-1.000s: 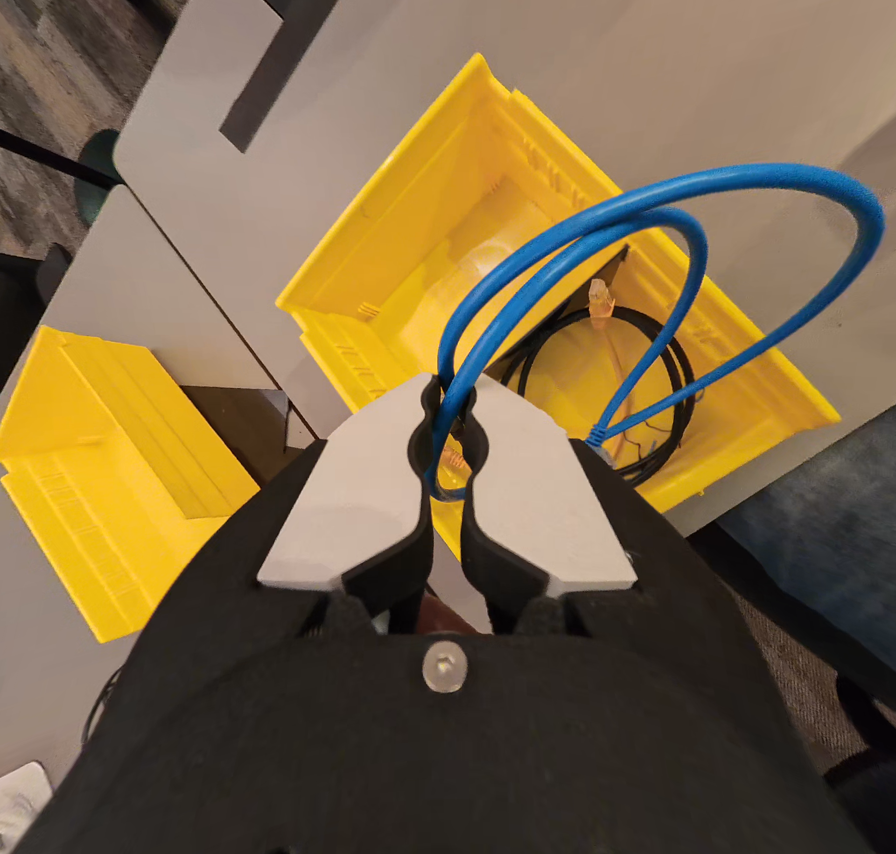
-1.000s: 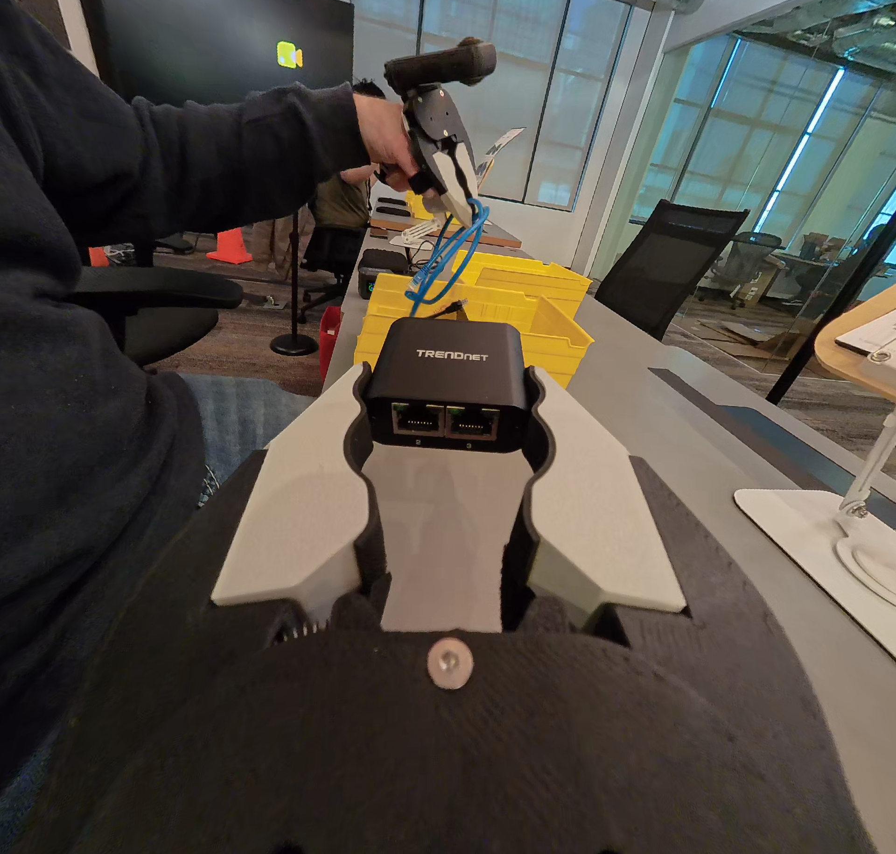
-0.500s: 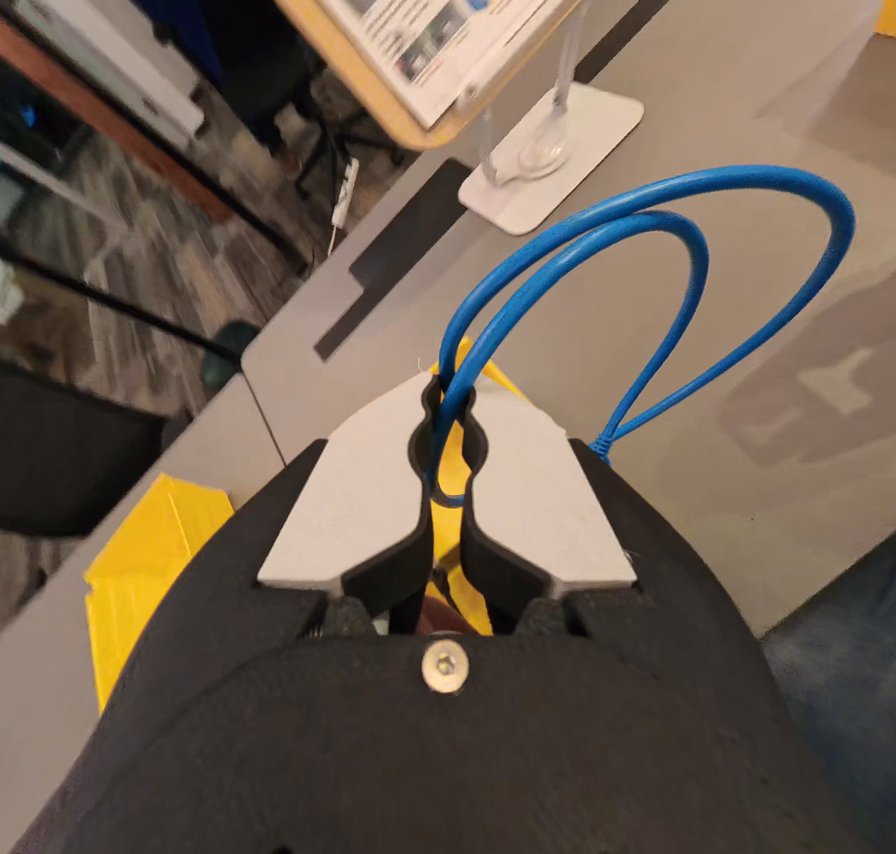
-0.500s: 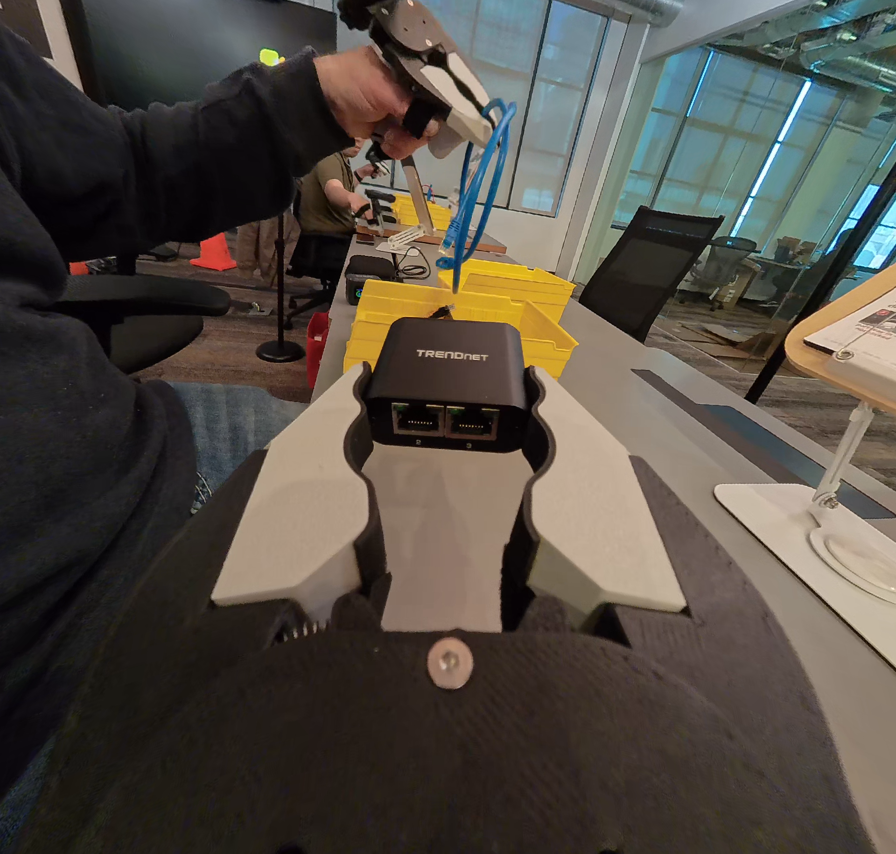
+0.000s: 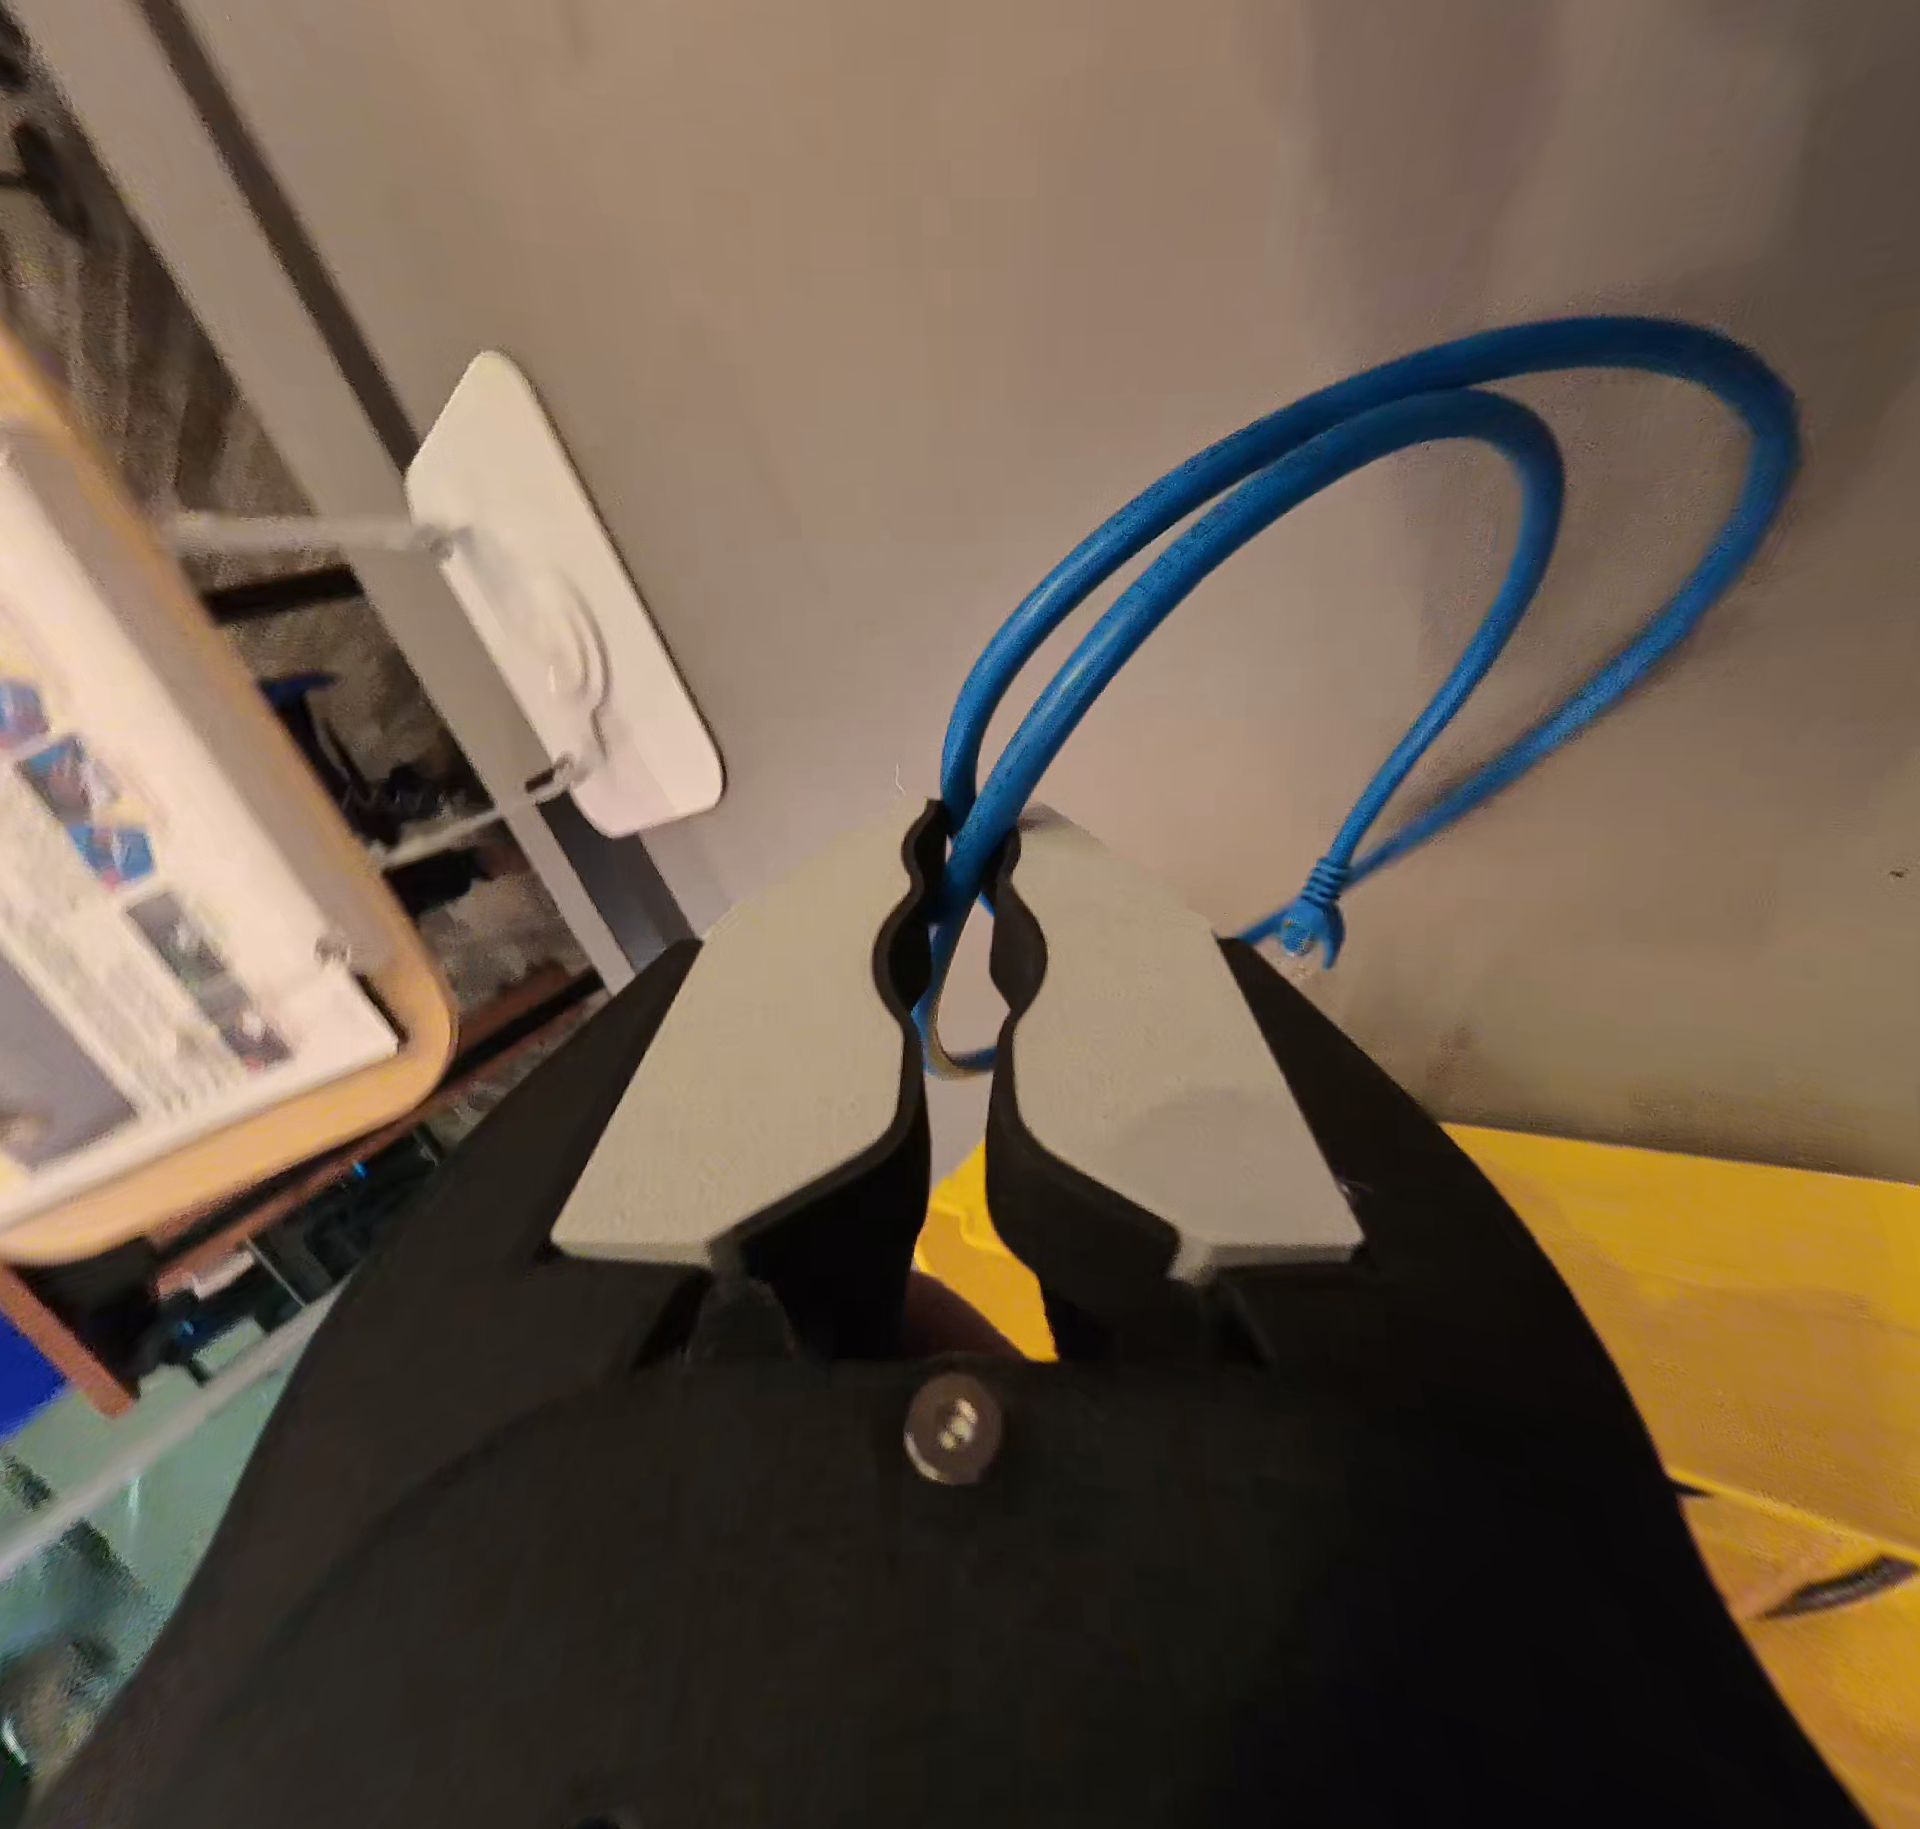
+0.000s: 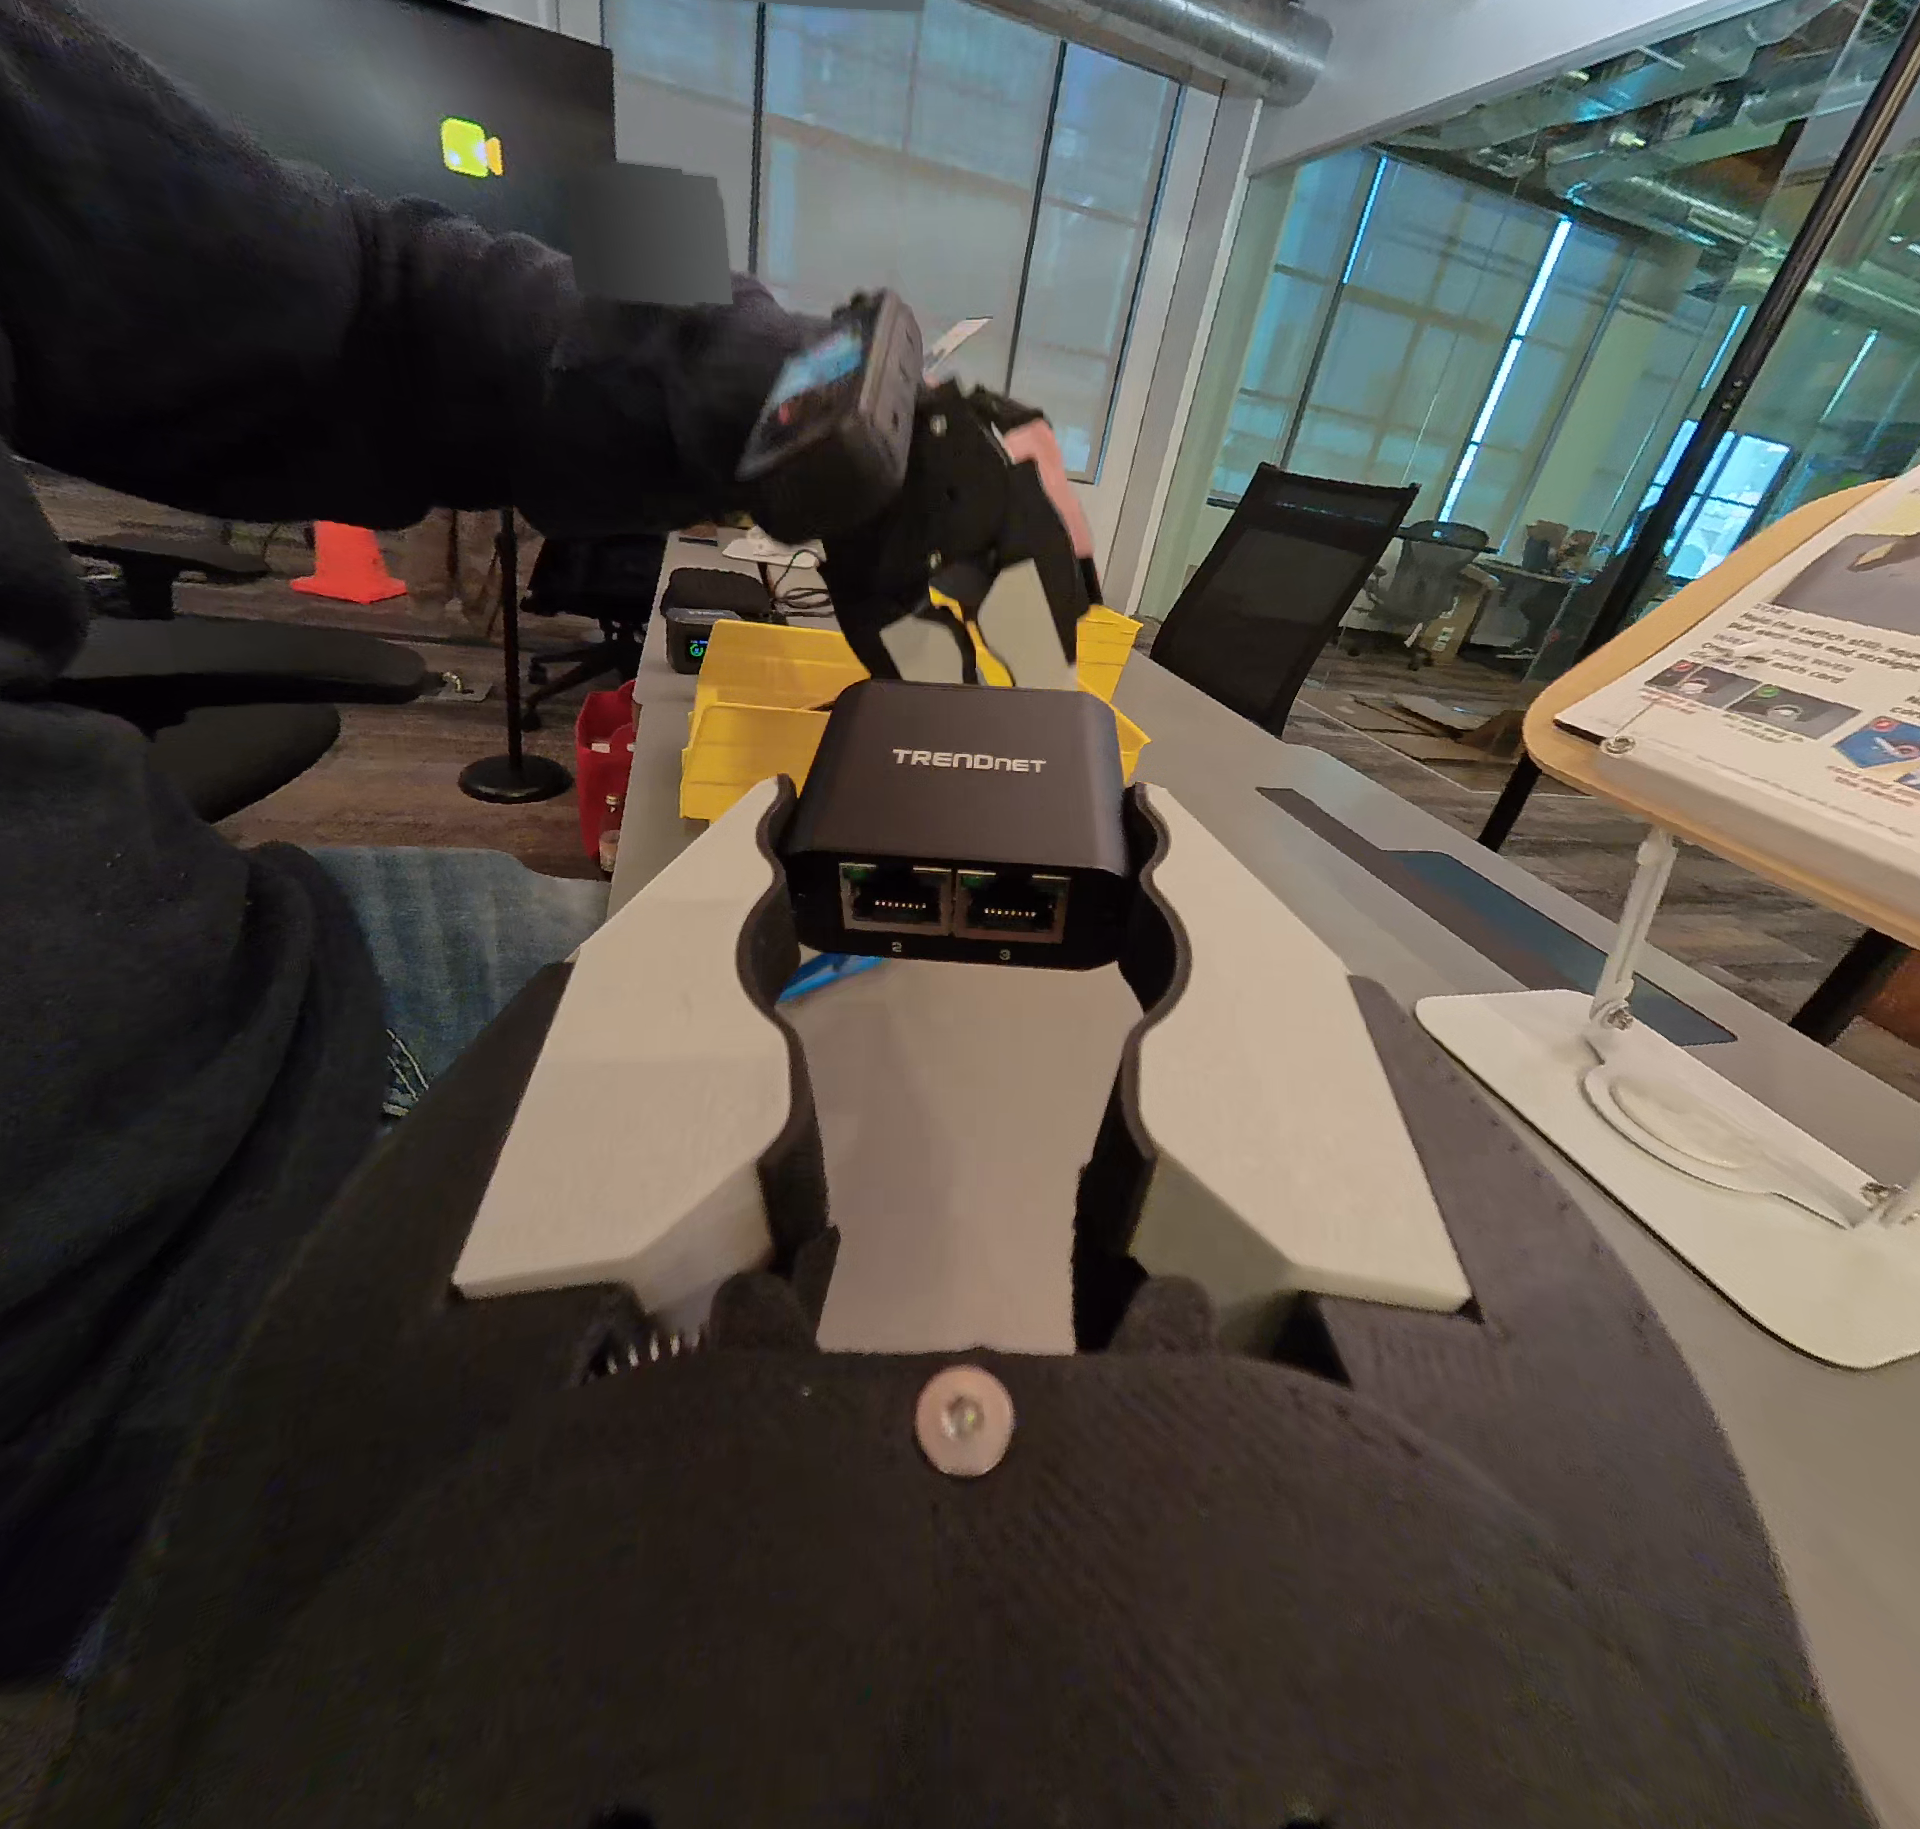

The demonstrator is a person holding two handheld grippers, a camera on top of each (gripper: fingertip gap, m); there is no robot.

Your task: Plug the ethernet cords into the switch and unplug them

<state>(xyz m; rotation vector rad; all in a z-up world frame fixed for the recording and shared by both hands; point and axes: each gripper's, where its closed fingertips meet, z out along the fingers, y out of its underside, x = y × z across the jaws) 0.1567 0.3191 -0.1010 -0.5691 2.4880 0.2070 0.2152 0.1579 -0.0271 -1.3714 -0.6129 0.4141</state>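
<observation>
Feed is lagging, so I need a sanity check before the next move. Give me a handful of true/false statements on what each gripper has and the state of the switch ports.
1. The right gripper is clamped on the black switch. True.
2. A cord is plugged into one of the switch's two front ports. False: both visible ports are empty.
3. The left gripper has the blue ethernet cord between its fingers. True.
4. The blue cord is stretched out straight. False: it curves in a double loop.
5. The switch lies in a yellow bin. False: it is held in front of the bins.
</observation>
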